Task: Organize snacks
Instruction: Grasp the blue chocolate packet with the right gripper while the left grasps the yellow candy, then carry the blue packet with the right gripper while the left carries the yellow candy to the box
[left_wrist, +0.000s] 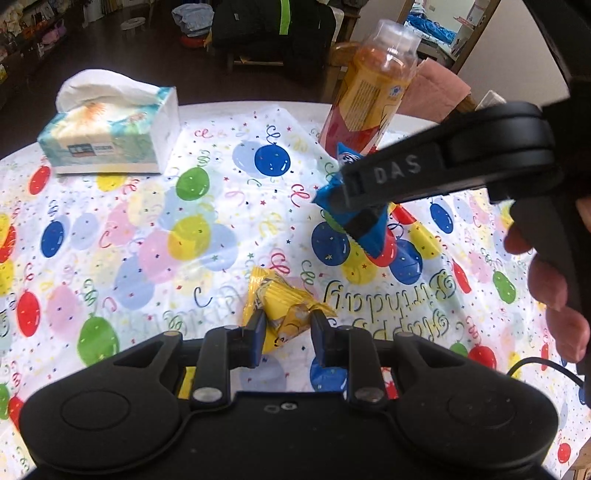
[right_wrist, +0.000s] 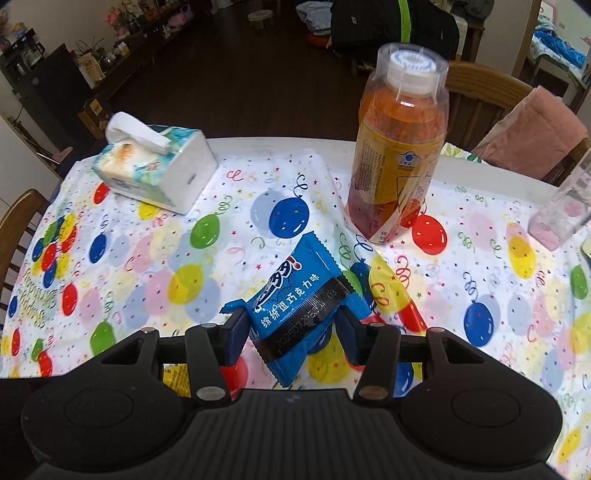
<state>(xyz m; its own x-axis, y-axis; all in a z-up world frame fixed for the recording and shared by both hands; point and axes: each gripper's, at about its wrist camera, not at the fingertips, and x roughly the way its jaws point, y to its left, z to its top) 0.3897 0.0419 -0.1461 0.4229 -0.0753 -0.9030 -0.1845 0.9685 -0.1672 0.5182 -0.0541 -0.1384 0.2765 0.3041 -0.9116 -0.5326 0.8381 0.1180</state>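
Both snacks are grabbed but not sorted yet: the right gripper (right_wrist: 291, 328) fingers pinch the blue packet (right_wrist: 295, 295) above the table (right_wrist: 147, 258) middle, while the left gripper (left_wrist: 288, 332) fingers pinch the yellow packet (left_wrist: 284, 306) nearer the front edge.

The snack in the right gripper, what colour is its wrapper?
Blue, with white lettering and a black band; the snack shows best in the right wrist view, pinched in the right gripper.
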